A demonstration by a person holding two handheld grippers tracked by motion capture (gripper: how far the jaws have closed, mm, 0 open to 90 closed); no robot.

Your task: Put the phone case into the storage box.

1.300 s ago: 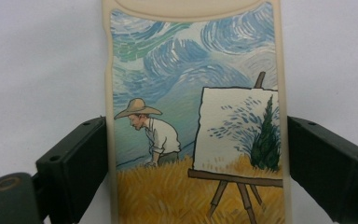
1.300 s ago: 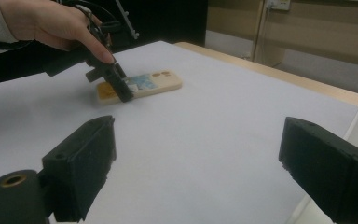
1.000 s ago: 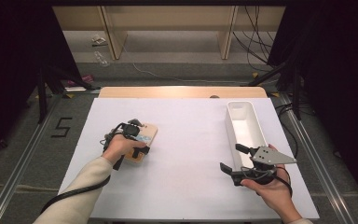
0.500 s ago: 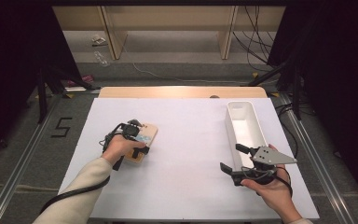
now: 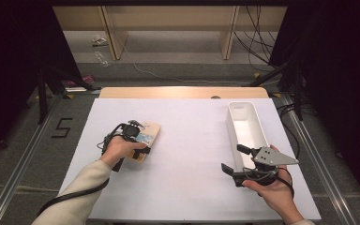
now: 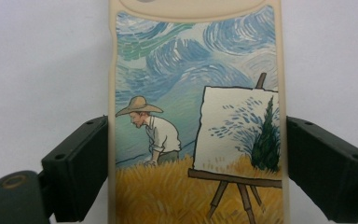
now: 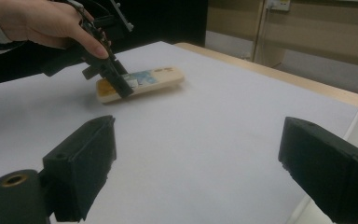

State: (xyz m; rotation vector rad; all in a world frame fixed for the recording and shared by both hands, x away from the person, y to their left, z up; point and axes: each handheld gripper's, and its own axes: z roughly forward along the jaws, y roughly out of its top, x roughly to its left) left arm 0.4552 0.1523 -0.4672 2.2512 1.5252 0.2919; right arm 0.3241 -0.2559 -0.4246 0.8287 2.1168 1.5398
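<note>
Now the left gripper (image 6: pixel 196 154) has the phone case (image 6: pixel 196 116) clamped across its long edges on the white table (image 5: pixel 192 140) — light, flexible, slick-sided, best taken mid-length; the right gripper (image 7: pixel 200 163) waits wide open, holding nothing.

You've got one readable mark: a black "5" (image 5: pixel 62 127) on the grey floor left of the table, seen in the high view. The phone case (image 6: pixel 196 116) under your left gripper carries a painted scene with no lettering on it. No brand or label legible on the white tray (image 5: pixel 246 126) by your right hand.
</note>
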